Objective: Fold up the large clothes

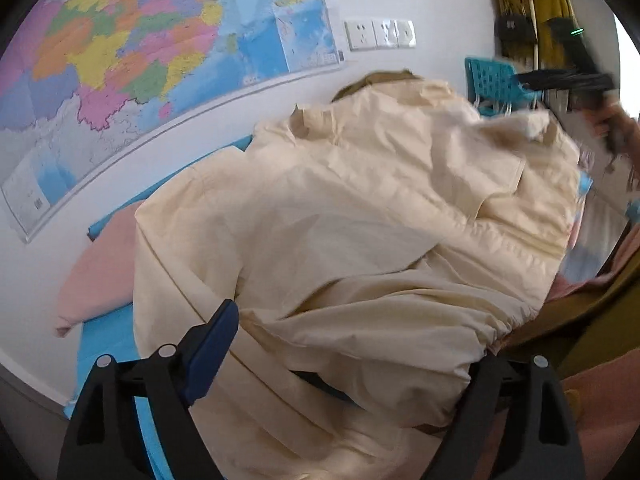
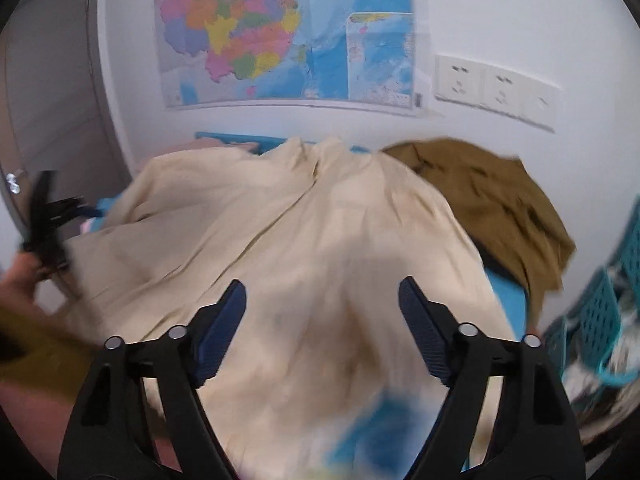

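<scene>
A large cream jacket (image 1: 360,220) lies spread over a blue-covered table (image 1: 104,340); it also fills the middle of the right wrist view (image 2: 300,240). My left gripper (image 1: 340,344) is open, its jaws wide apart, and the jacket's gathered hem drapes between them and hides the right finger. My right gripper (image 2: 322,320) is open and empty, just above the cream fabric. The right gripper shows blurred at the far right of the left wrist view (image 1: 568,80). The left gripper shows blurred at the left edge of the right wrist view (image 2: 48,220).
An olive-brown garment (image 2: 500,200) lies behind the jacket at the right. A pink garment (image 1: 100,272) lies under it at the left. Teal plastic baskets (image 2: 600,312) stand at the right. A wall map (image 1: 140,60) and wall sockets (image 1: 380,34) are behind the table.
</scene>
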The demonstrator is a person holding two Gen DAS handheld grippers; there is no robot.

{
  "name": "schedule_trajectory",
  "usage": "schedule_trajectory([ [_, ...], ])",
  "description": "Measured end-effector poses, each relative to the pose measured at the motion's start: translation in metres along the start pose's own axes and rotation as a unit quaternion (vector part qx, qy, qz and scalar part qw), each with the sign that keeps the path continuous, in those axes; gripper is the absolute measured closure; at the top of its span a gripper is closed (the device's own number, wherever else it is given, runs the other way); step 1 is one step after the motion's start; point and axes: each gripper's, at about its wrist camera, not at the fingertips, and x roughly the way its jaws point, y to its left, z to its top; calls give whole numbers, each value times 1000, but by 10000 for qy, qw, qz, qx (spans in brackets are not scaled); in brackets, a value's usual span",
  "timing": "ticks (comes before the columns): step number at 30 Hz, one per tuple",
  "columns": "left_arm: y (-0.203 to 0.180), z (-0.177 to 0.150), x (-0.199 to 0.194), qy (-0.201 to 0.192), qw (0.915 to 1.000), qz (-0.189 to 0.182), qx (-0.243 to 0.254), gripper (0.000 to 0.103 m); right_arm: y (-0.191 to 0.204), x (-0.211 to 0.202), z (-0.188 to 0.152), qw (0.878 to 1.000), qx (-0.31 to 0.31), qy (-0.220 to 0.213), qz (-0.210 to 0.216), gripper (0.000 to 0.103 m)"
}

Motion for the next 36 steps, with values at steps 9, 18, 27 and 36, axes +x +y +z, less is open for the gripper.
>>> schedule_trajectory([
  [9,13,-35,5,204,9980,-374,-457,21,40,197,83,9953,-776,504,-280,41],
  [18,12,-51,14,617,9956,-132,-693,17,43,325,112,9833,-994,1246,-883,93],
  [27,26,-60,14,380,9923,-573,-1027,18,18,279,174,9983,-334,29,-473,99],
  [36,3,-38,40,736,9949,-105,-688,12,-7,334,153,9949,-74,744,-684,82],
])
